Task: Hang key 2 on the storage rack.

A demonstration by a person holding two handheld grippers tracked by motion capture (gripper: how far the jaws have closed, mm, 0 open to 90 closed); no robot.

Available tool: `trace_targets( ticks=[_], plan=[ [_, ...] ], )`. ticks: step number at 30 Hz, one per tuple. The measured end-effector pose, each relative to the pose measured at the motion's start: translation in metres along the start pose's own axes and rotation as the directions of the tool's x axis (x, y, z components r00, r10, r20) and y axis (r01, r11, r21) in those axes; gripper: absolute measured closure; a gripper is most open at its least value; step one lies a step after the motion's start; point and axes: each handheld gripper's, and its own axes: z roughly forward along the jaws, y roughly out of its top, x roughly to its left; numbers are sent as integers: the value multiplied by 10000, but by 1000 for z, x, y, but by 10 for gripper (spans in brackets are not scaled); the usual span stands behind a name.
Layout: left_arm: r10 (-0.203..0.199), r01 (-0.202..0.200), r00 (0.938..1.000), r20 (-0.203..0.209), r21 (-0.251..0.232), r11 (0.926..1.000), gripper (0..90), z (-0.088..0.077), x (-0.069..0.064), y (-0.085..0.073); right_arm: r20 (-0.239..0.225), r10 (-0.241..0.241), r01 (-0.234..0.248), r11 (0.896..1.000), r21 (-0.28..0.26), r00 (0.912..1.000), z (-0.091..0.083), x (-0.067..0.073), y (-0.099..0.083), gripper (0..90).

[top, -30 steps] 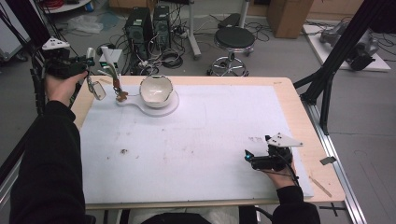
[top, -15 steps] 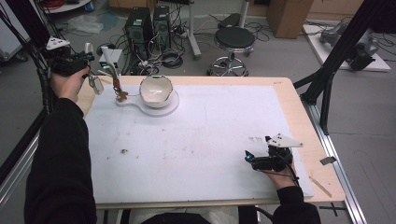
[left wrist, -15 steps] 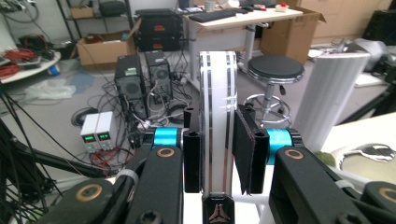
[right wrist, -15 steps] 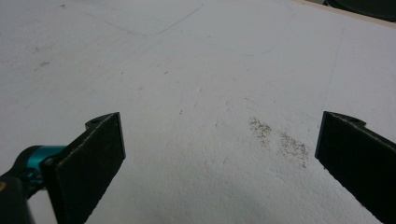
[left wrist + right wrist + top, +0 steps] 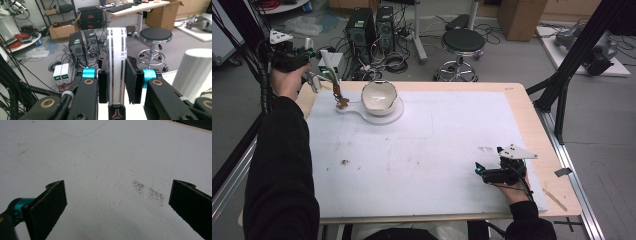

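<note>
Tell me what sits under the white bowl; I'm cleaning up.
The white bowl rests on a flat white paddle-shaped board. The board's middle beneath it is covered, so unseen.

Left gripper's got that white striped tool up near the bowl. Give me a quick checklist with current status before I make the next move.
1. Left gripper gripping the white striped tool: ok, both pads press its sides in the left gripper view.
2. Tool centred between the pads: ok, it rises straight up the middle.
3. Bowl upright on the white board: ok.
4. Path from the tool to the bowl: cannot tell; a thin tool with a brown tip stands beside the bowl.
5. Right gripper out of the way: ok, open and holding nothing, low over the white mat at the near right.
6. What the bowl holds: cannot tell.
</note>
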Motion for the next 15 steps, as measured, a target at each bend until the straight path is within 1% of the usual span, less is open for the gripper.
trace_targets(
  ticks=[3, 4, 6, 7, 8, 11, 13, 15],
  plan=[
    [93, -93, 9999, -39, -37, 9999, 746, 2, -2, 3, 23, 105, -106, 9999, 42, 9999, -1, 0, -1, 7],
    [66, -67, 10000, -24, -95, 9999, 746, 3, -3, 3, 40, 80, -80, 10000, 14, 10000, -1, 0, -1, 7],
    [253, -253, 9997, 40, -97, 9996, 746, 5, -6, 3, 63, 103, -103, 9999, 28, 9999, -2, 0, -1, 8],
    [348, -348, 9994, 34, -24, 9994, 746, 6, -8, 3, 72, 96, -96, 9999, 28, 9999, -2, -1, -2, 7],
    [380, -380, 9993, 44, 11, 9993, 746, 7, -9, 2, 88, 139, -140, 9999, 57, 9999, -2, -1, -2, 7],
    [337, -341, 9989, 329, 117, 9994, 746, 9, -12, 1, 77, 113, -114, 9999, 52, 9999, -3, 0, -2, 7],
    [335, -338, 9983, 486, 70, 9994, 746, 9, -15, 2, 96, 124, -124, 9999, 74, 9999, -3, 0, -2, 7],
    [381, -386, 9980, 506, 86, 9992, 746, 9, -18, 2, 134, 56, -58, 9999, 100, 9999, -2, -1, -2, 7]
  ],
)
